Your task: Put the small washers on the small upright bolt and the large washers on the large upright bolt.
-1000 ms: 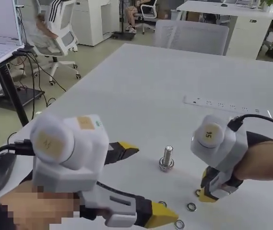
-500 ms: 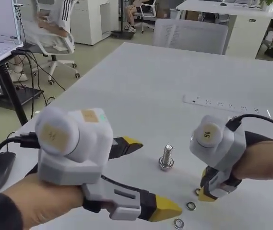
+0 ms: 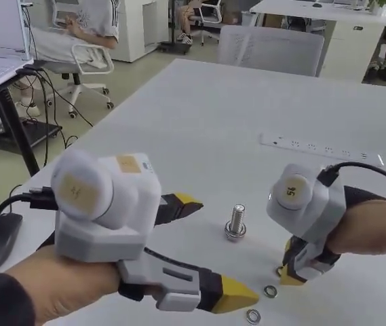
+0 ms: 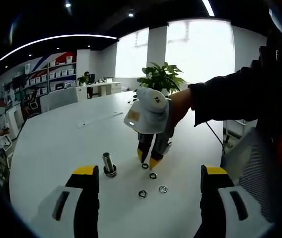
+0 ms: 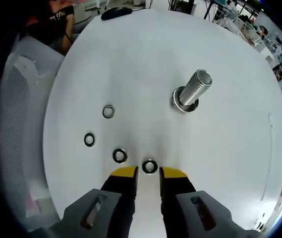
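L gripper (image 3: 214, 250) edged fwd, jaws wide, empty; R gripper (image 5: 148, 172) jaws narrowly apart, tips just behind washer (image 5: 149, 166).

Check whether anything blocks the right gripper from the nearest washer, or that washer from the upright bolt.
Nothing visible does. The washer lies just ahead of the right gripper, between its narrowly parted jaws, and bare table runs from it to the bolt. The other washers lie off that line.

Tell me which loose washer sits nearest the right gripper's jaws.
In the right gripper view, the washer at the gap between the right gripper's jaw tips; the other three washers trail away to its left.
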Motion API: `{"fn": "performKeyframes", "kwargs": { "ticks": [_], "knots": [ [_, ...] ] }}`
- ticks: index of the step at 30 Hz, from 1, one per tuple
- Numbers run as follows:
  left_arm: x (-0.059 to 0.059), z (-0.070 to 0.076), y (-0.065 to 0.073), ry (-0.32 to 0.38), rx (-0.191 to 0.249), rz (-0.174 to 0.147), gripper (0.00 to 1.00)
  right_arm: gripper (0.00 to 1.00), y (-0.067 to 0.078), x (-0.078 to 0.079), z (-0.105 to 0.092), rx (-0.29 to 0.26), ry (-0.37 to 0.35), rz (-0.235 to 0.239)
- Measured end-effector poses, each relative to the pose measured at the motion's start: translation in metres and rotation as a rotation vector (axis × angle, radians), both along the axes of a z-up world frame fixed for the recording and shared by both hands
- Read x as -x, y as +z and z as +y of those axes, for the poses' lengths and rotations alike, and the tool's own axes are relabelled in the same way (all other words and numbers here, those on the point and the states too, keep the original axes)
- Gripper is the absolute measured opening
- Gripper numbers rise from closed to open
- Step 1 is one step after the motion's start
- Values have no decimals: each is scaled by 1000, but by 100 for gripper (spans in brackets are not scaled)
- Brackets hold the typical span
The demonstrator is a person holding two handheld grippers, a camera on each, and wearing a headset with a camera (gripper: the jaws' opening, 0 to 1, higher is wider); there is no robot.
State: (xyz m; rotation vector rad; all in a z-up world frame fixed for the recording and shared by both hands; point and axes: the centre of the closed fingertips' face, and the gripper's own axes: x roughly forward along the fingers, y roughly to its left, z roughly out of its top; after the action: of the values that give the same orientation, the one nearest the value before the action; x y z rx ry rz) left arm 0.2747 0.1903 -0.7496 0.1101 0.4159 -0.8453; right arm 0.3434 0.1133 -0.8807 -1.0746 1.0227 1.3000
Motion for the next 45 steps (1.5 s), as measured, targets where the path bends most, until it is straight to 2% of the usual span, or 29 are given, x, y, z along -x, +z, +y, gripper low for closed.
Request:
{"fn": "performKeyframes", "kwargs": {
  "ticks": [23, 45],
  "knots": [
    [3, -2, -1, -6, -1, 2, 84, 15, 0, 0, 0, -1, 2, 3],
    [9, -4, -10, -18, -7, 37, 84, 14, 3, 3, -5, 3, -14, 0]
  ]
}}
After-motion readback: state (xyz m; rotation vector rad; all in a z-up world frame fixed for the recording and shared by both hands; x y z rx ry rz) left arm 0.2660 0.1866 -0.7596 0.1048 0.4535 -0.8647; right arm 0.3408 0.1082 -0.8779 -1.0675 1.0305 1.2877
